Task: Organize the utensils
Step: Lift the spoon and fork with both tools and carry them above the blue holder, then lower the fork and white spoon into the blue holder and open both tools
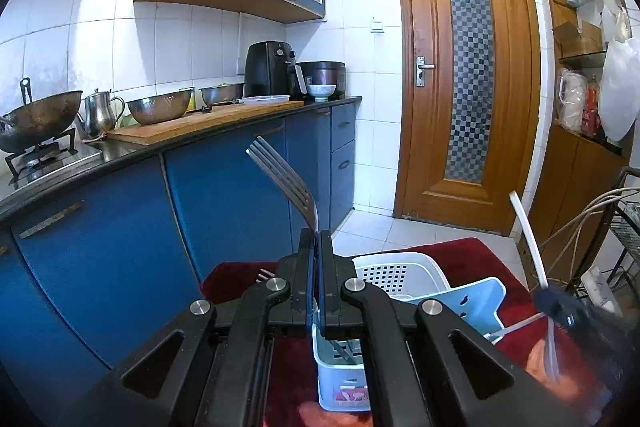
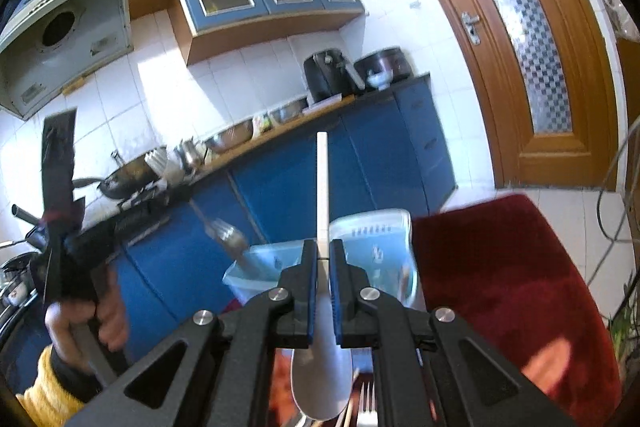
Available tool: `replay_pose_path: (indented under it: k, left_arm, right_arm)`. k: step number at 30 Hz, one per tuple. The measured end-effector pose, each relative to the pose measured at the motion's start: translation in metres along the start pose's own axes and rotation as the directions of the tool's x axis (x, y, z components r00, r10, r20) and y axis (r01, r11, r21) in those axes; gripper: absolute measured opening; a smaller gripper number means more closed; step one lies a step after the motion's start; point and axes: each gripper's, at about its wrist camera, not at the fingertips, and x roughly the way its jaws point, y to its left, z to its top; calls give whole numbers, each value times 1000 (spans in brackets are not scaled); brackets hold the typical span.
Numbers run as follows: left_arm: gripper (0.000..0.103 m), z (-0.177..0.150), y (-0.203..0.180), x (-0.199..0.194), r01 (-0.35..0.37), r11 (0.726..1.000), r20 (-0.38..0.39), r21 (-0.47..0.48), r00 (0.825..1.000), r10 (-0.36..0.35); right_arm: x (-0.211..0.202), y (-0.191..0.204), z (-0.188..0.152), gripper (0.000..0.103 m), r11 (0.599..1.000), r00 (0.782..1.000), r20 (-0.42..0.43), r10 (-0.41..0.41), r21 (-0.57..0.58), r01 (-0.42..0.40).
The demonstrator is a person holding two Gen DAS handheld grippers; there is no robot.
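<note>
Across the far side of the room a run of blue cabinets (image 1: 224,187) carries a dark counter, and a wooden door (image 1: 464,79) stands to its right. Below me a dark red cloth (image 1: 472,259) covers the surface where the containers sit. On it stands a white perforated basket (image 1: 396,275), with a pale blue holder (image 1: 340,383) just in front of it, right under my left jaws; something thin and dark lies inside the holder.

My left gripper (image 1: 320,239) is closed on a metal fork (image 1: 280,175). Its neck is pinched between the two pads at their tips, and its tines stick up and lean to the left, well clear of the jaws, in front of the cabinets. The fork hangs above the holder, not in it.

My right gripper (image 2: 323,245) is clamped on a white spoon (image 2: 322,187). The straight handle rises past the pad tips, and the bowl hangs behind the jaws, close to the camera. Through the left camera the same spoon shows at the right edge, tilted above the cloth. Under the bowl I see the tines of another fork (image 2: 368,397), partly hidden.
</note>
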Motion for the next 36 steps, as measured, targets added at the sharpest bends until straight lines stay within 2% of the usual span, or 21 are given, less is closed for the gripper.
replay_pose_path:
  k: [7, 15, 24, 29, 30, 33, 35, 36]
  left_arm:
    - [0, -12, 3, 17, 15, 1000, -22, -18, 1000, -15]
    - [0, -24, 6, 35, 32, 999, -47, -32, 998, -33]
    - [0, -39, -3, 46, 43, 999, -78, -18, 996, -44]
    - [0, -45, -6, 54, 63, 998, -122, -16, 990, -64]
    - [0, -47, -6, 56, 69, 997, -134, -18, 988, -70]
    - [0, -51, -6, 59, 74, 997, -159, -33, 984, -79]
    - [12, -54, -4, 61, 84, 995, -177, -51, 980, -91]
    - [15, -54, -3, 61, 90, 994, -181, -59, 978, -99]
  right_arm:
    - [42, -4, 11, 8, 999, 997, 58, -45, -29, 46]
    - [70, 3, 3, 8, 986, 988, 120, -98, -121, 112]
    - [76, -8, -12, 8, 983, 987, 108, -115, -129, 129]
    - [74, -7, -14, 8, 981, 988, 92, -124, -141, 136]
    - [72, -6, -13, 10, 980, 988, 89, -123, -148, 135]
    - [70, -2, -12, 34, 981, 991, 77, -111, -153, 122]
    - [67, 1, -12, 35, 980, 991, 73, -109, -158, 119]
    - [65, 3, -12, 35, 980, 991, 72, -108, -161, 119]
